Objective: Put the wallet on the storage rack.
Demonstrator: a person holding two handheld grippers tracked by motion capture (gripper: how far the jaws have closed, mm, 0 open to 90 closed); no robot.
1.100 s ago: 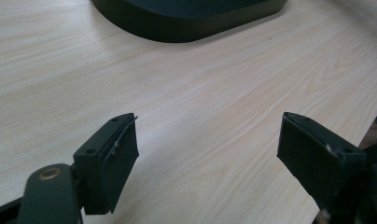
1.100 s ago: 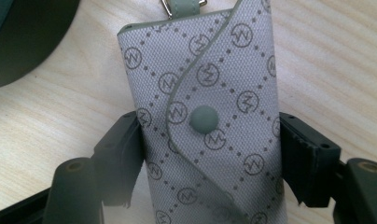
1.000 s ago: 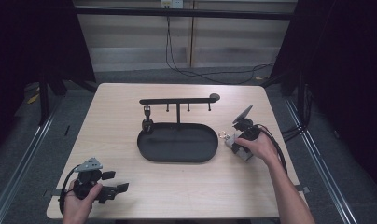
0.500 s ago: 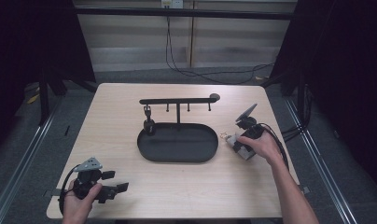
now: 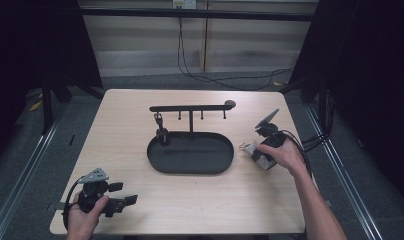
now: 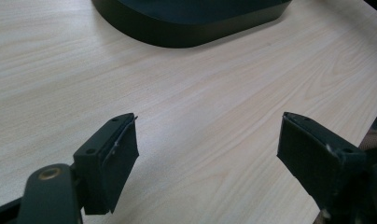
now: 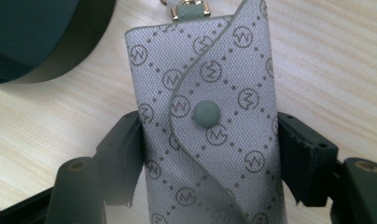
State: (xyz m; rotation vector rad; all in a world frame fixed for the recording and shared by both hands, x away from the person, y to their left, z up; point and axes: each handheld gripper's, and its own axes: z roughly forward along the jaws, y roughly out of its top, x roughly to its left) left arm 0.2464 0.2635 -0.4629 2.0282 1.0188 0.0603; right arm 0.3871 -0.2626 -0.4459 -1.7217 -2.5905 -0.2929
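Grey monogram fabric sits pinched between the two black jaws of the right gripper point(image 7: 210, 144): a key pouch point(image 7: 205, 116) with a curved flap held by a round grey-green snap. The pads press on both of its long edges. Those jaws have just been closing, with the pouch between them. At the pouch's far end a small gold clasp point(image 7: 191, 10) carries a pale ring, pointing toward the dark tray. In the high view the pouch point(image 5: 257, 156) lies on the light wooden table point(image 5: 140, 115), just beside the right end of the oval black tray point(image 5: 190, 167), with the person's right hand point(image 5: 282, 155) wrapped over the gripper body and its cable trailing off toward the table's right edge.

Black pads of the left gripper point(image 6: 207, 154) stand spread wide with nothing between them, just bare wood grain; the tray's rounded wall point(image 6: 191, 35) lies well ahead. In the high view this gripper point(image 5: 115, 197) rests near the table's front left corner in the left hand point(image 5: 82, 220), well apart from the tray.

From the tray's back edge rises a black hanger stand point(image 5: 191, 108) with a crossbar and small pegs; a dark item point(image 5: 161, 131) hangs from its left end.
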